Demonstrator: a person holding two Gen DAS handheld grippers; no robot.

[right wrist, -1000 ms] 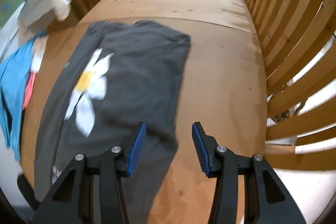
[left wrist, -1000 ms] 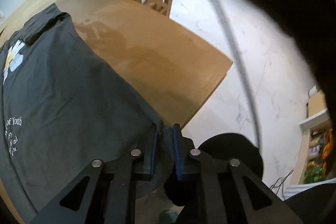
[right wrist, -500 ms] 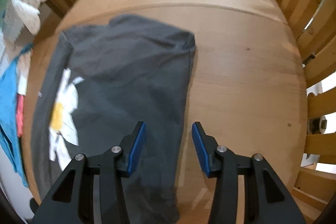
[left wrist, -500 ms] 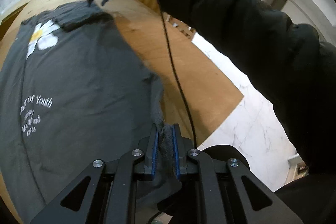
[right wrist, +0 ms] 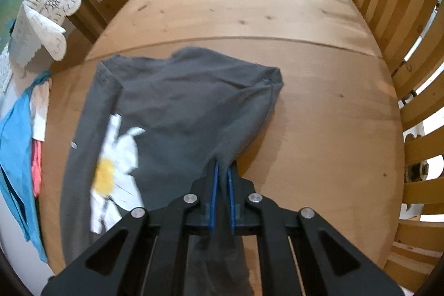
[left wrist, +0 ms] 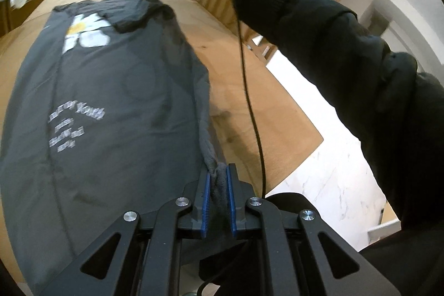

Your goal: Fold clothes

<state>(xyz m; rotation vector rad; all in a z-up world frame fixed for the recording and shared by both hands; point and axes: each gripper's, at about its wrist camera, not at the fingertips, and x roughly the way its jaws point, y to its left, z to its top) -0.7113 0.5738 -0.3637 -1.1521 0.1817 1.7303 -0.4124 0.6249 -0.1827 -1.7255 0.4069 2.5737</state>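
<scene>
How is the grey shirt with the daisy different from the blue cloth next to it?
The grey shirt is dark with a white and yellow daisy; the blue cloth is bright and shows no picture. The grey shirt lies spread on the wooden table, pinched by the right gripper and left gripper; the blue cloth hangs at the table's edge, untouched. Both are soft fabric.

Wooden desk [right wrist: 277, 7] | dark grey T-shirt [right wrist: 177, 107] with daisy print spread across it | blue garment [right wrist: 16, 157] at its left edge
</scene>
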